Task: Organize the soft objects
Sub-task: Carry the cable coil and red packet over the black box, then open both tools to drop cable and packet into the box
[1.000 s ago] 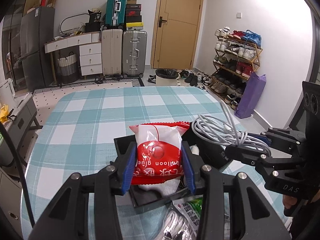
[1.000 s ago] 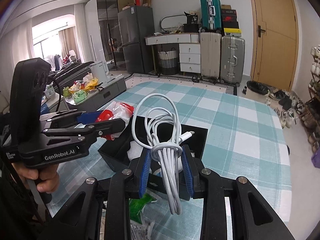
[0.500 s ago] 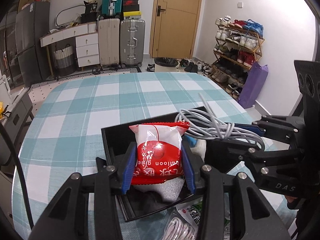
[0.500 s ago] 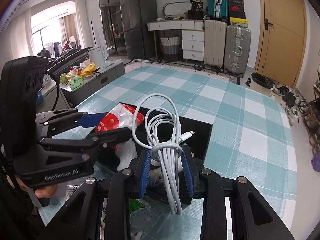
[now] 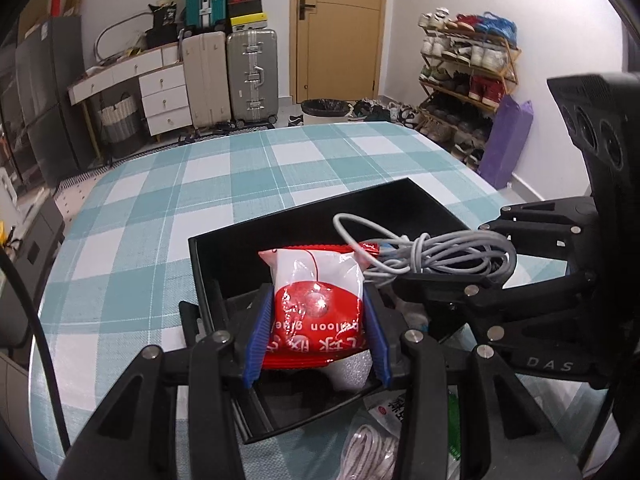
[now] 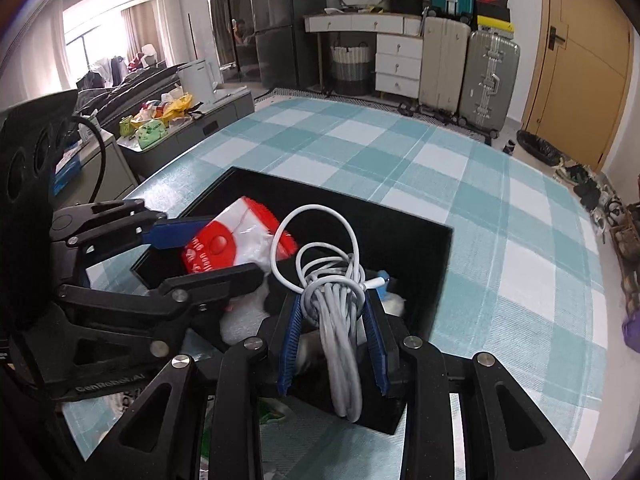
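**Both claws loaded, over the black box**

Left claw (image 5: 318,330): blue pads clamped on a red-and-white plastic packet (image 5: 318,300), one pad on each side edge. Packet upright between the pads, printed face toward the camera, lettering upside down. It hangs over the near-left part of the open black box (image 5: 280,248).

Right claw (image 6: 334,334): pinched tight on a coiled white charging cable (image 6: 336,300). The bundle runs down between the pads, loose loops stick up above them, tail hangs below. A plug end pokes out to the right of the coil. Cable is over the near-right part of the same box.

From the left wrist view the right claw comes in from the right, cable coil (image 5: 432,256) just beside the packet's top right corner; can't tell if they touch.

Box sits on the teal-and-white checked worktop (image 6: 500,240). White foam-like stuff (image 5: 352,372) lies in it under the packet. More packets and another white cable bundle (image 5: 368,452) lie on the worktop, near side of the box, partly hidden by the claws.
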A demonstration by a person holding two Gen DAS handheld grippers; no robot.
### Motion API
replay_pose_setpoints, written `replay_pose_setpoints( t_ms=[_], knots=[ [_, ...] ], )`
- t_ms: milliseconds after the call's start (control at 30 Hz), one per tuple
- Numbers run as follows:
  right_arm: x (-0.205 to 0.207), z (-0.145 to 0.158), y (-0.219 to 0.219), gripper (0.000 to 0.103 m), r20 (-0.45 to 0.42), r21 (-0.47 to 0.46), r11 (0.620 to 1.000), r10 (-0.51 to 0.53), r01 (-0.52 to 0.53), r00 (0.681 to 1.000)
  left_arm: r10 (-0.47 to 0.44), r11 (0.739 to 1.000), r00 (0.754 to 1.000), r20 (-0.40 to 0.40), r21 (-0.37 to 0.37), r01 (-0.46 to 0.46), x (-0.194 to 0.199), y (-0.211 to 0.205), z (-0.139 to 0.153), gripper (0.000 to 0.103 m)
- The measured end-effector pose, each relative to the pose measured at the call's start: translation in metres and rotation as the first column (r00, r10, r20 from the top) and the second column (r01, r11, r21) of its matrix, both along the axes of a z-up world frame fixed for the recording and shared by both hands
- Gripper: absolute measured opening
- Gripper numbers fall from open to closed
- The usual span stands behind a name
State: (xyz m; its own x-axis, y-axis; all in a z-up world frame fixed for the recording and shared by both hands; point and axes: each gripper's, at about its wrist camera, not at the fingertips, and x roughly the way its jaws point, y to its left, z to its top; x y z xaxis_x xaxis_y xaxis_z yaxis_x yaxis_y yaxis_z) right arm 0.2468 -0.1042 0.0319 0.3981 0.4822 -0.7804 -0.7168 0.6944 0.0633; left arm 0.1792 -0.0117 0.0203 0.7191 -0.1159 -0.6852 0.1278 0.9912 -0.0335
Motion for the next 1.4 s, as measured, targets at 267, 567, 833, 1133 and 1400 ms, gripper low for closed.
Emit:
replay_pose_setpoints(
  t_ms=[267,567,833,1133,1400],
  knots=[
    [-0.008,-0.001,-0.001,0.03,-0.035,0.016,1.0,-0.017,0.018,0.999,-0.027,1.0,1.0,0.006,0.009,0.027,-0.005,0.002,0.001,0.043],
    [-0.025,-0.001,0.004,0.03,-0.075,0.048,0.999,-0.013,0.017,0.997,-0.038,0.999,0.999,0.0,0.035,0.038,-0.014,0.007,0.001,0.043],
    [-0.035,0.018,-0.011,0.067,0.048,0.1,0.995,-0.03,0.025,0.998,-0.055,0.998,0.998,-0.011,-0.04,0.054,-0.024,0.014,0.009,0.064],
    [-0.063,0.036,-0.043,0.102,0.091,0.15,0.985,-0.098,0.084,0.991,-0.061,0.995,0.997,0.053,-0.071,0.065,-0.059,0.018,0.031,0.103],
    [-0.096,0.036,-0.059,0.102,0.087,0.178,0.979,-0.112,0.095,0.99,-0.018,0.999,0.997,0.069,-0.047,0.021,-0.094,0.025,0.027,0.103]
  ],
)
